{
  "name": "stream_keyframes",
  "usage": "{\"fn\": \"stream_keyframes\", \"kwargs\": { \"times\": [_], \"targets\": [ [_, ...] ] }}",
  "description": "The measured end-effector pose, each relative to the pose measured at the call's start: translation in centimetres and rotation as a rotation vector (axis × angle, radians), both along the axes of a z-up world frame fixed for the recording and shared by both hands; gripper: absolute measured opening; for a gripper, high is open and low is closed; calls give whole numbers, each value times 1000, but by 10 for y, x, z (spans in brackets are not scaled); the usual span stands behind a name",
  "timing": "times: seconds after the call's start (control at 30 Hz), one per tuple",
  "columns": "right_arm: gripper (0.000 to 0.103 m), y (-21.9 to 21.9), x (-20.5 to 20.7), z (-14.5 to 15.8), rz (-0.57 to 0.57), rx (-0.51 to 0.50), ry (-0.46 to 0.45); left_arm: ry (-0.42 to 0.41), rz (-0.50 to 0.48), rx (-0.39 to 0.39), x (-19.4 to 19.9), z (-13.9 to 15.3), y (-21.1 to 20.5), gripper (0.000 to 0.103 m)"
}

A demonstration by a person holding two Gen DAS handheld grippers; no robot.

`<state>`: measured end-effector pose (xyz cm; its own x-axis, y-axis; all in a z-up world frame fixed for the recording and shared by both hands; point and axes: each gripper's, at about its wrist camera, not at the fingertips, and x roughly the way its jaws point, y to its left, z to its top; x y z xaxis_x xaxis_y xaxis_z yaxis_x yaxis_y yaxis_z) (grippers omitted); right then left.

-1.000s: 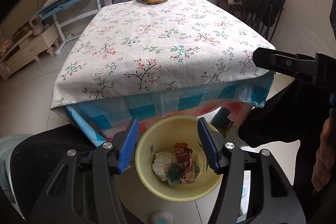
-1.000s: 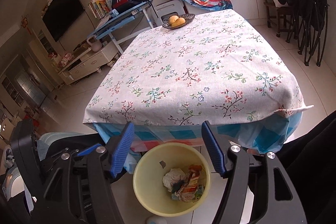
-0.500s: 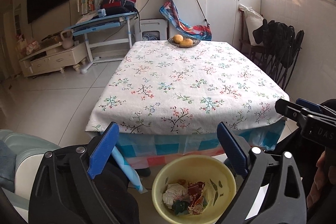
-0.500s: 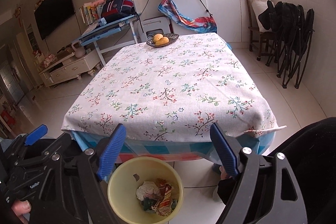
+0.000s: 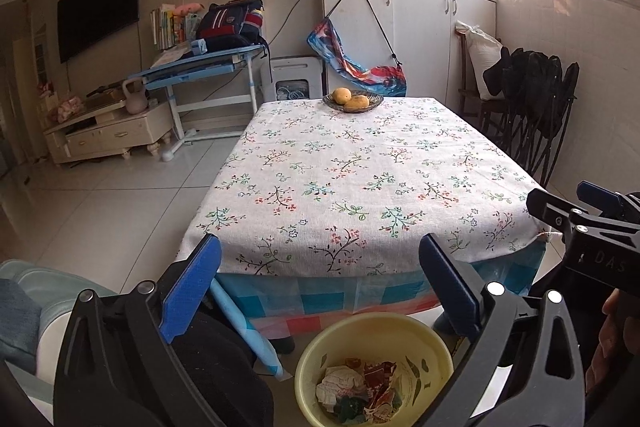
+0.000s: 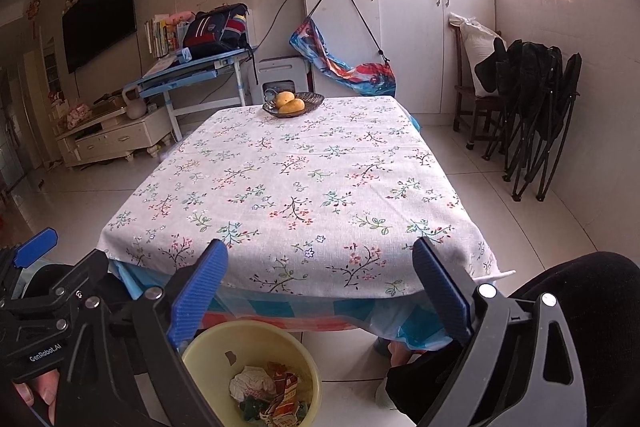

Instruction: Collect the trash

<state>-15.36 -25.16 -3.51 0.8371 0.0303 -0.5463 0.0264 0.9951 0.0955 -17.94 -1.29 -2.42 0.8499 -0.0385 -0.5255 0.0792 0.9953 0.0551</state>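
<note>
So both grippers are hanging over the near edge of the table [image 5: 360, 167], and the trash [image 5: 360, 391] is sitting in a yellow bin [image 5: 424, 343] on the floor, right below and between the jaws. It's a crumpled mess: a white wad of paper, some red and orange wrappers, a bit of dark green stuff, all piled at the bottom. The left gripper [image 5: 320, 287] is standing wide open, jaws having just been spreading apart, nothing between them. Same deal with the right gripper [image 6: 320, 287], jaws just been opening up and gripping nothing. Way beyond the jaws, at the far end of the flowery tablecloth, a dish of fruit [image 6: 293, 103] is sitting.
</note>
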Motion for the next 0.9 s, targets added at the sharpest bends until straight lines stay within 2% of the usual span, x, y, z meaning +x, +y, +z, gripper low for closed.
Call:
{"fn": "stream_keyframes", "kwargs": {
  "times": [0.43, 0.9],
  "targets": [
    [91, 3, 1, -1, -11, -16, -5, -9, 29, 18, 0, 2, 1, 96],
    [91, 4, -4, 5, -24, -40, -56, -42, 52, 16, -3, 8, 3, 96]
  ]
}}
